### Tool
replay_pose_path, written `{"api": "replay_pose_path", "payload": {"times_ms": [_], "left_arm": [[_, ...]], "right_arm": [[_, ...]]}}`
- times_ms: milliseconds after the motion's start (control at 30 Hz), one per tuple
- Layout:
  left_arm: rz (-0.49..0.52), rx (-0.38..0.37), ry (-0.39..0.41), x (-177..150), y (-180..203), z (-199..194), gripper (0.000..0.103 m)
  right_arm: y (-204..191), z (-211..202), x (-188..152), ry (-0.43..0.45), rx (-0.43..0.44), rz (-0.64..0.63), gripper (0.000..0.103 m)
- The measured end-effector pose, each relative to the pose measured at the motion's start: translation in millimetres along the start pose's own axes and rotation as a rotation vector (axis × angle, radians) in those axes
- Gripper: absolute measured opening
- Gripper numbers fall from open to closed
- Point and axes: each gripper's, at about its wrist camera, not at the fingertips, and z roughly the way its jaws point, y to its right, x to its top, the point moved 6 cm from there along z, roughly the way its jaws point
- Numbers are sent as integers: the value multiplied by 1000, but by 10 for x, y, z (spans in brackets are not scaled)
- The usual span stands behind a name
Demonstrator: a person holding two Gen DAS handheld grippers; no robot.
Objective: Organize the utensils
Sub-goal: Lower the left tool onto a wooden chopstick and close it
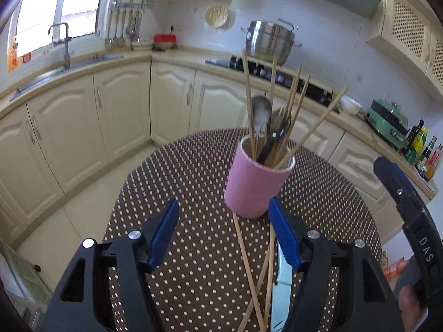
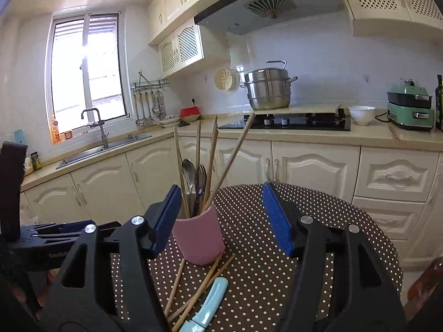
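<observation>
A pink holder cup (image 1: 256, 182) stands on the dotted round table (image 1: 180, 182). It holds several wooden chopsticks, a metal spoon (image 1: 260, 112) and dark-handled cutlery. It also shows in the right wrist view (image 2: 200, 238). Loose chopsticks (image 1: 250, 271) and a light blue handled utensil (image 1: 282, 290) lie on the table in front of the cup; they also show in the right wrist view as chopsticks (image 2: 199, 290) and the blue utensil (image 2: 211, 301). My left gripper (image 1: 223, 218) is open and empty, just before the cup. My right gripper (image 2: 221, 207) is open and empty above the table.
Cream kitchen cabinets curve behind the table. A sink with a tap (image 2: 95, 127) is at the left, a hob with a steel pot (image 2: 268, 88) behind, a green appliance (image 2: 409, 109) and bottles at the right. The table edge is near on all sides.
</observation>
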Motion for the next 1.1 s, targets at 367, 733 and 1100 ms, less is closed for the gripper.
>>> {"api": "replay_pose_path", "payload": {"times_ms": [367,733,1100], "left_arm": [[27,44,-260,-486,72,678,66],[70,134,-397,-645,103,1053,66],[67,159,-372,-622,116,1066,18]], "right_arm": [[181,160,-536,-190,-27,23,61],[268,276,-795,-280,-20,45,61],[227,457,-1038,-455,-18,39,61]]}}
